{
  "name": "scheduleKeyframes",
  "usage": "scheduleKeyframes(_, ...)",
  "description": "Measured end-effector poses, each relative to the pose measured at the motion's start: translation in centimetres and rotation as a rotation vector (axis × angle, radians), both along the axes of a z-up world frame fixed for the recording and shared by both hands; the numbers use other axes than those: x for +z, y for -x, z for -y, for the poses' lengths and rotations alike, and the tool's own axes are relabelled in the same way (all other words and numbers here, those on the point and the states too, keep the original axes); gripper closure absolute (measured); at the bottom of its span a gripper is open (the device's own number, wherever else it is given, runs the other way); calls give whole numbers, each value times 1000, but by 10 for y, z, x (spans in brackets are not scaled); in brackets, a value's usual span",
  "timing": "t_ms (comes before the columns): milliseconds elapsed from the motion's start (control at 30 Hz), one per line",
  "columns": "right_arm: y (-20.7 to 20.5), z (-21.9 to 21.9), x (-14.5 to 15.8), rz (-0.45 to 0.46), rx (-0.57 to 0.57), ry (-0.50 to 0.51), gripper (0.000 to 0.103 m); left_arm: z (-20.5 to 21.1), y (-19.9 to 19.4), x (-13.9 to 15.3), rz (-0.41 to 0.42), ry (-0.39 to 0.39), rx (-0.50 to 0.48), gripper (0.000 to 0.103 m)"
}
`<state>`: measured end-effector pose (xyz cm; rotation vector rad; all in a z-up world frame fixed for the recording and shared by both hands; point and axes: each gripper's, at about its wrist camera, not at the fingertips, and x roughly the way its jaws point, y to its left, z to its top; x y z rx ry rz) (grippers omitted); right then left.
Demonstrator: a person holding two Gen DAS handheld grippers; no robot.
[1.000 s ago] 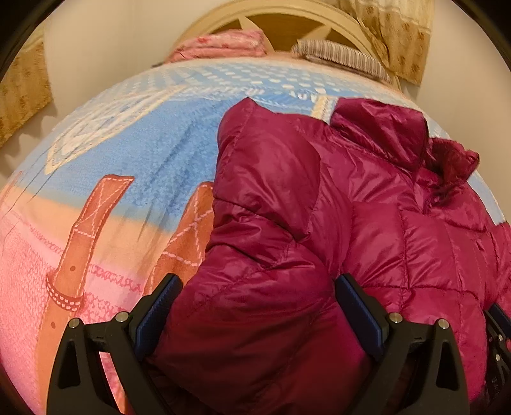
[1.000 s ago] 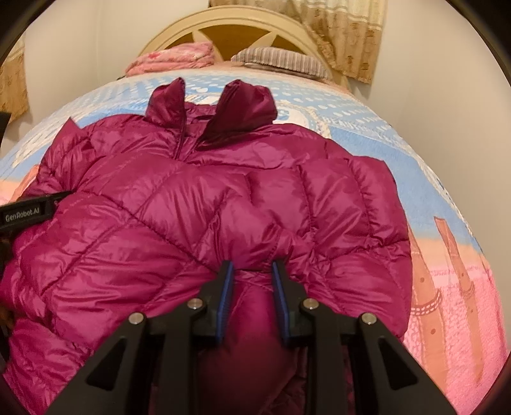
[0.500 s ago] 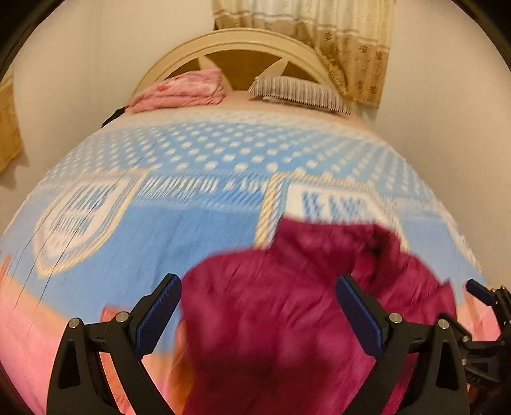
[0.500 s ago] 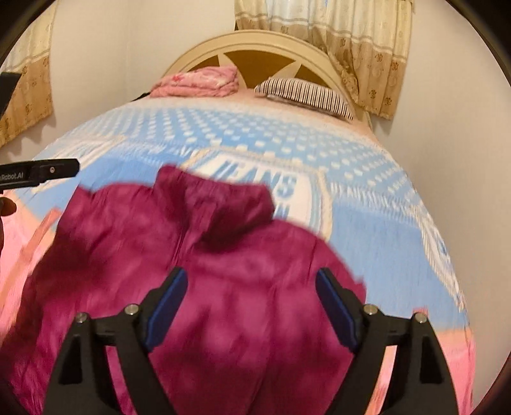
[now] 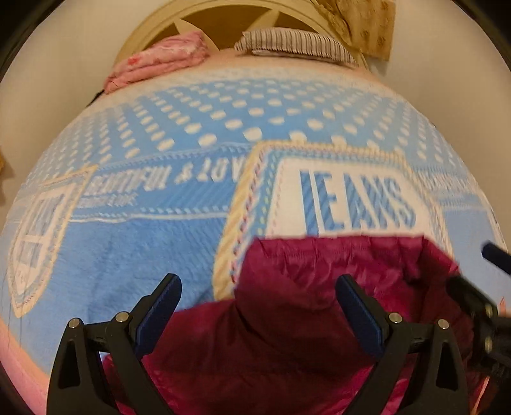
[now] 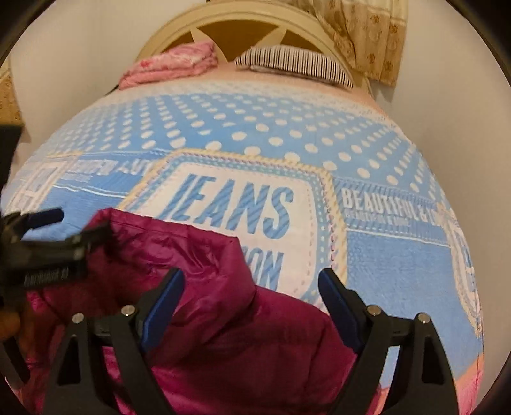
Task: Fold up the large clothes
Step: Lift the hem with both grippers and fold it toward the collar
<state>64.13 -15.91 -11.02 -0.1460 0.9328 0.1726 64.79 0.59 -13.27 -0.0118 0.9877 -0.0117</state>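
Jacket first, since it's the magenta puffer everything turns on, yet the bed under it is the biggest thing here, covered by a blue and white blanket with dots and a big "JEANS" panel. The jacket lies bunched on that blanket at the near end, its top edge touching the bottom of the lettering. Up at the far end sits a cream headboard, with a striped pillow and a folded pink cloth side by side below it, and a patterned curtain hanging to the right. Down to the tools now: the left tool stands wide open above the jacket, gripping nothing. The right tool is opening, the jacket below the gap between its blue pads, which don't press on it.
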Motion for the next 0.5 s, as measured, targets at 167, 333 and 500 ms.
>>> scheduleKeyframes(167, -1, 10, -20, -92, 41, -36, 86, -9, 16, -4, -11, 87, -65, 64)
scheduleKeyframes(333, 26, 21, -14, -49, 59, -35, 90, -10, 47, 6, 42, 78, -91, 84)
scheduleKeyframes(500, 52, 27, -7, 14, 72, -1, 93, -17, 77, 6, 89, 81, -91, 86)
